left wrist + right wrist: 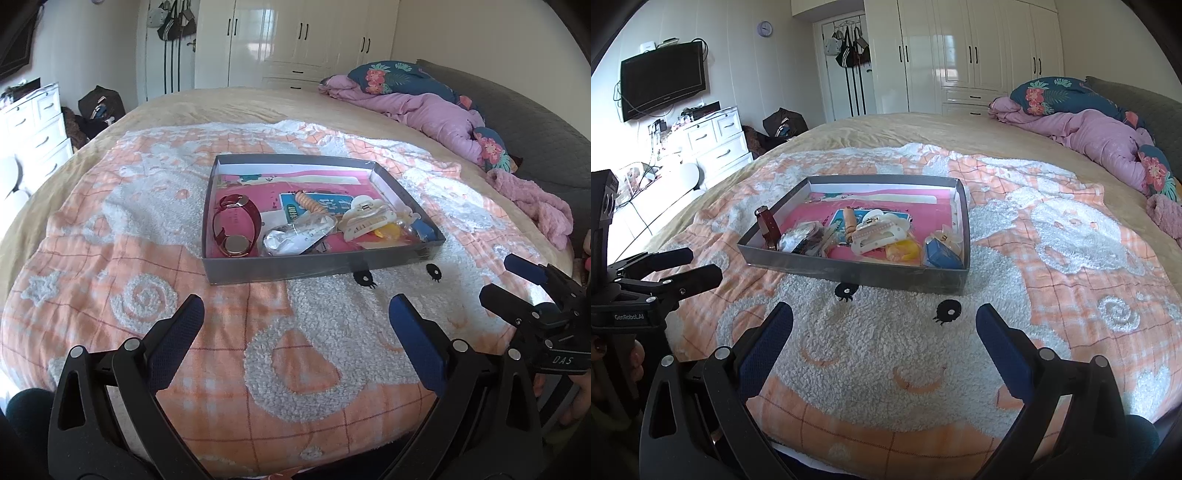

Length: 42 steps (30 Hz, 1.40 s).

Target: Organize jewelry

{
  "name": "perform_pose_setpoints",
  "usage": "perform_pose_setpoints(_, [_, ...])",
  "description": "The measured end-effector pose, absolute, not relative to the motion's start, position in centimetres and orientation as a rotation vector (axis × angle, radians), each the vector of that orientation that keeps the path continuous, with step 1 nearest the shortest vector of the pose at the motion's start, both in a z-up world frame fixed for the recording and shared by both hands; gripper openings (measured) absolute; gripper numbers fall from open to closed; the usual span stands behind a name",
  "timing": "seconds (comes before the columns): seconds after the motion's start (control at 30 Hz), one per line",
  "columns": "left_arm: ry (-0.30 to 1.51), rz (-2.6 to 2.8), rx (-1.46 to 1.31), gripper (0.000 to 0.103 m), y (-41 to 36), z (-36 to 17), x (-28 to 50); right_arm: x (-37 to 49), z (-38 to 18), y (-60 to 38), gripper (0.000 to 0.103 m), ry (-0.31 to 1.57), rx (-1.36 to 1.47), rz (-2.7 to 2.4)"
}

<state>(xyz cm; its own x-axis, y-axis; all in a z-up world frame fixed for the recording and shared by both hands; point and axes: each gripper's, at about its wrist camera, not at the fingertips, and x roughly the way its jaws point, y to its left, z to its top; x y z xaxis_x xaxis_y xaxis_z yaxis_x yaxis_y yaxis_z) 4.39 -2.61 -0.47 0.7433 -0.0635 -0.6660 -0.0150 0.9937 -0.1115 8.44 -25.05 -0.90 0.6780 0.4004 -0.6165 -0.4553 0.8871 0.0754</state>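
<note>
A shallow grey box (280,268) (849,273) lies on the peach-and-white blanket (147,229) on the bed. Inside it are a dark red watch (236,225) (768,225), a cream hair claw (365,218) (875,229), an orange spiral hair tie (312,203), a clear plastic packet (295,240), a yellow piece (905,251) and a blue item (940,254). My left gripper (295,314) hovers open in front of the box, nothing between its fingers. My right gripper (884,321) is likewise open and empty, also short of the box. Each shows in the other's view.
A pink quilt (424,110) and floral pillows (399,75) lie at the bed's far right. White drawers (713,140) and a wall TV (661,79) stand to the left, white wardrobes (960,55) behind. The blanket is bare around the box.
</note>
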Motion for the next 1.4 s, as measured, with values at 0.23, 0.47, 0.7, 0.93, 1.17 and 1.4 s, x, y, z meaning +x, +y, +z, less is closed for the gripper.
perform_pose_setpoints(0.23, [0.729,-0.025,-0.110,0.094,-2.59,-0.43,4.39,8.39,-0.87,-25.02,0.099,0.671,-0.087,0.480])
perform_pose_setpoints(0.47, [0.727,-0.024,-0.111,0.094,-2.47,-0.31,4.34,8.39,-0.82,-25.05,0.099,0.669,-0.087,0.481])
perform_pose_setpoints(0.7, [0.731,-0.023,-0.113,0.094,-2.49,-0.29,4.32,8.35,-0.73,-25.03,0.099,0.668,-0.087,0.479])
perform_pose_setpoints(0.93, [0.734,-0.021,-0.114,0.094,-2.58,-0.34,4.26,8.39,-0.69,-25.06,0.099,0.668,-0.086,0.478])
perform_pose_setpoints(1.17, [0.734,-0.019,-0.111,0.094,-2.61,-0.34,4.26,8.38,-0.72,-25.07,0.099,0.669,-0.085,0.480])
perform_pose_setpoints(1.4, [0.736,-0.014,-0.114,0.094,-2.55,-0.39,4.21,8.35,-0.73,-25.06,0.099,0.669,-0.086,0.478])
